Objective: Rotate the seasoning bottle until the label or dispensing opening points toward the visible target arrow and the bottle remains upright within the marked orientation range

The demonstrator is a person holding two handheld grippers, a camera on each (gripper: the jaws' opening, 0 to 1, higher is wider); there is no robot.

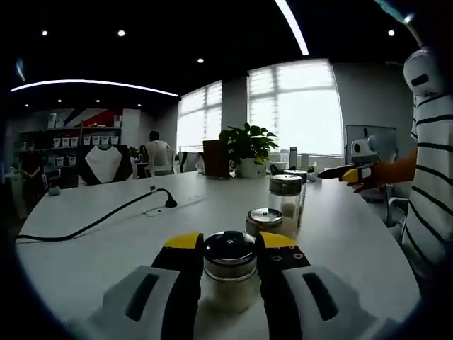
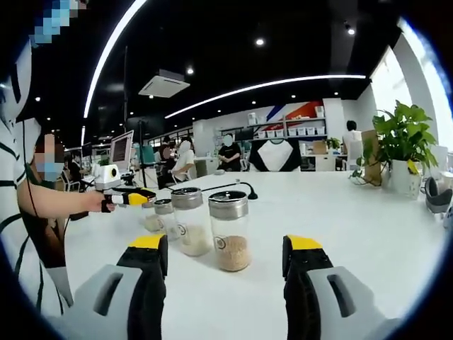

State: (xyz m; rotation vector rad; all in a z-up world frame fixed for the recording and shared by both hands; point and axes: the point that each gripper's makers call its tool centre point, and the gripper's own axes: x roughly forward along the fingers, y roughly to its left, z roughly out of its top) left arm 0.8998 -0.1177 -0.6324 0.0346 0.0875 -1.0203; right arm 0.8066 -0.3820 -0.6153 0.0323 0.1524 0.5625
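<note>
Seasoning bottles are standing upright on the white bench (image 1: 106,248). In the left gripper view, the left claw (image 1: 230,249) is clenching around a short seasoning bottle (image 1: 229,273) with a dark metal lid, its yellow-tipped jaws pressing against both sides of the glass. Just beyond it, a tall bottle (image 1: 285,202) and a low jar (image 1: 263,221) are sitting close together, and a black cable (image 1: 92,223) is trailing across the bench to the left. The right claw (image 1: 341,173) is hovering at the far right of that view, held by a person in a striped sleeve (image 1: 432,184).

In the right gripper view, the right claw (image 2: 226,249) is hanging released, jaws spread wide, with a tall grain-filled bottle (image 2: 231,230) standing ahead between them, untouched. Another tall bottle (image 2: 190,222) is standing just beside it. A potted plant (image 2: 402,149) is sitting well apart at the right.
</note>
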